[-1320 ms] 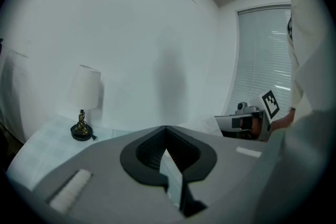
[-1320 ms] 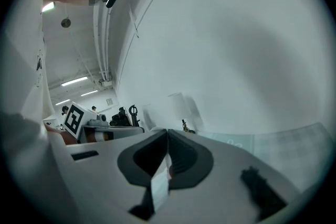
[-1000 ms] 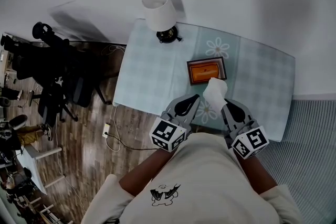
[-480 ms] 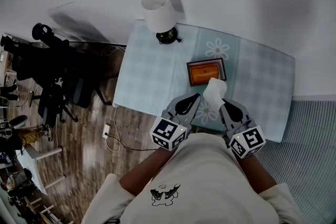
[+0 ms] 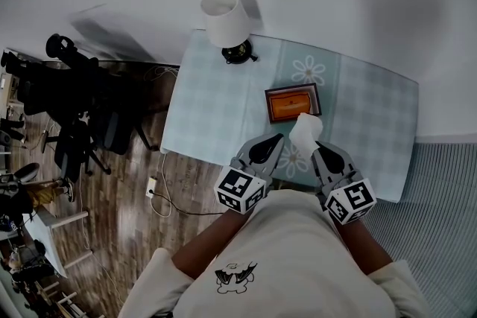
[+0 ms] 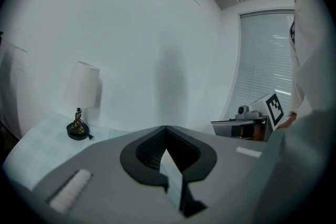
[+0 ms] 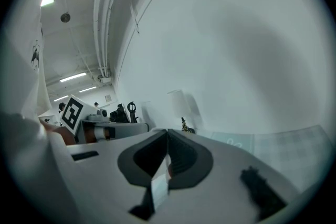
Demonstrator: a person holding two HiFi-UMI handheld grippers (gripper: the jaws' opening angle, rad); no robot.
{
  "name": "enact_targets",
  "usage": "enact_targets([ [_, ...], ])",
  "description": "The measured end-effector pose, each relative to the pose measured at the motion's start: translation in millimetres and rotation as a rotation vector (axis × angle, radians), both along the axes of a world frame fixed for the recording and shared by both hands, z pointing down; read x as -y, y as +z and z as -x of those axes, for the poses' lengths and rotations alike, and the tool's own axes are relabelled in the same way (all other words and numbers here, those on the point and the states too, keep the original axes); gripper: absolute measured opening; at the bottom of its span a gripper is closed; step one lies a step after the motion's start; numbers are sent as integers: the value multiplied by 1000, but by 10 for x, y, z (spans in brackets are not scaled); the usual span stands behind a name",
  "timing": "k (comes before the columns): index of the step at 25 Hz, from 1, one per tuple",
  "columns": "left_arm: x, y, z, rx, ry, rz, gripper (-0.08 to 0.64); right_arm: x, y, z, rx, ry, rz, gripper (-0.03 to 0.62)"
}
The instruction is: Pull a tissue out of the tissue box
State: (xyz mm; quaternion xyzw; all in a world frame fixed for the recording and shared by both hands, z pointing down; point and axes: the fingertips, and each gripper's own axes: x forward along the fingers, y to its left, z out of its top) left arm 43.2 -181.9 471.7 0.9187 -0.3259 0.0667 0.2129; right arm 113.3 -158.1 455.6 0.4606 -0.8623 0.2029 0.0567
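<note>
The orange tissue box (image 5: 292, 101) in its dark frame lies on the light blue checked table (image 5: 209, 108). A white tissue (image 5: 305, 130) hangs just in front of the box, at the tip of my right gripper (image 5: 313, 145), which is shut on it. In the right gripper view the jaws meet at their tips (image 7: 167, 131) and the tissue is hidden below them. My left gripper (image 5: 279, 137) hovers beside it over the table's near edge, shut and holding nothing; in its own view the left gripper (image 6: 166, 127) has its jaws touching.
A white-shaded lamp (image 5: 223, 15) stands at the table's far left corner, against the white wall. Dark office chairs (image 5: 82, 108) crowd the wooden floor to the left, with a cable and socket (image 5: 153, 186) beside the table. Grey carpet lies at the right.
The right gripper with the tissue has drifted very slightly toward me. The left gripper and the box have not moved.
</note>
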Motion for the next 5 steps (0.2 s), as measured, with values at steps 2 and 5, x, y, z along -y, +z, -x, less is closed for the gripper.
enact_targets([
  [2,-7,-8,-4,-2,0,3,6,-7,-1,-7,-4,5,8,14],
  [5,-25,-7,-9,-6,1,12,6,-24,20,-16,-4,15,17,14],
])
